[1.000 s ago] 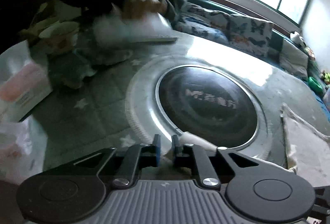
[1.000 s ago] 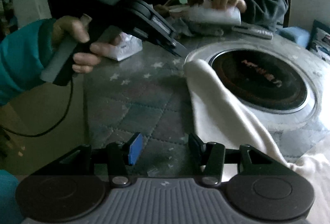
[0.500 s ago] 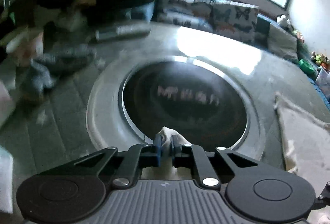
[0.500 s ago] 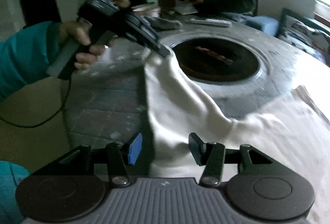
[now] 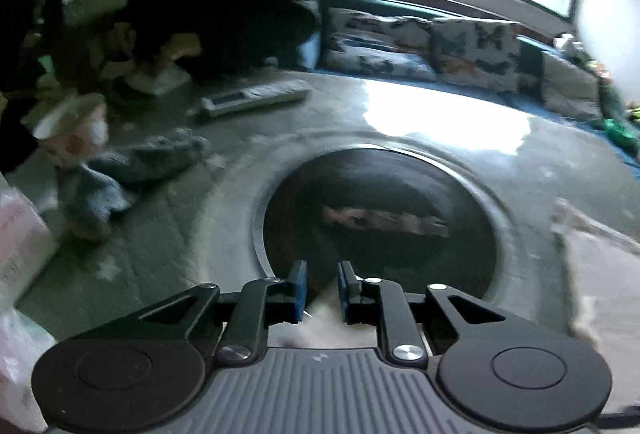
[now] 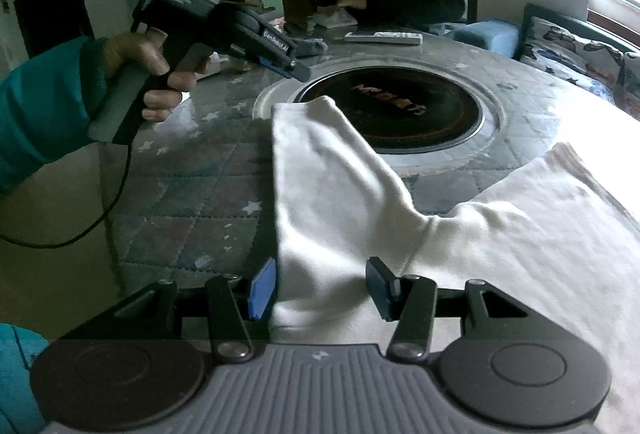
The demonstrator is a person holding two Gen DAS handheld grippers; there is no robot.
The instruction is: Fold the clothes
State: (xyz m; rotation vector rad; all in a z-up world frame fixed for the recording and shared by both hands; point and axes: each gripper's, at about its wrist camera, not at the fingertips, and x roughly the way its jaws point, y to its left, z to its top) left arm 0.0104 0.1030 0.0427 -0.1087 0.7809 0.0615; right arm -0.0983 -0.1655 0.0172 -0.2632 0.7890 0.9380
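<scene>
My left gripper (image 5: 322,284) is opening above the soft cream sleeve (image 6: 320,154), which lies on the quilted star-patterned tablecloth (image 6: 192,202). My right gripper (image 6: 322,288) gapes, touching nothing.

burner lettering: red print on the round black glass cooktop (image 5: 376,222) too blurred to read;
garment edge: white knit garment (image 6: 520,234) cut off at the frame's right
</scene>
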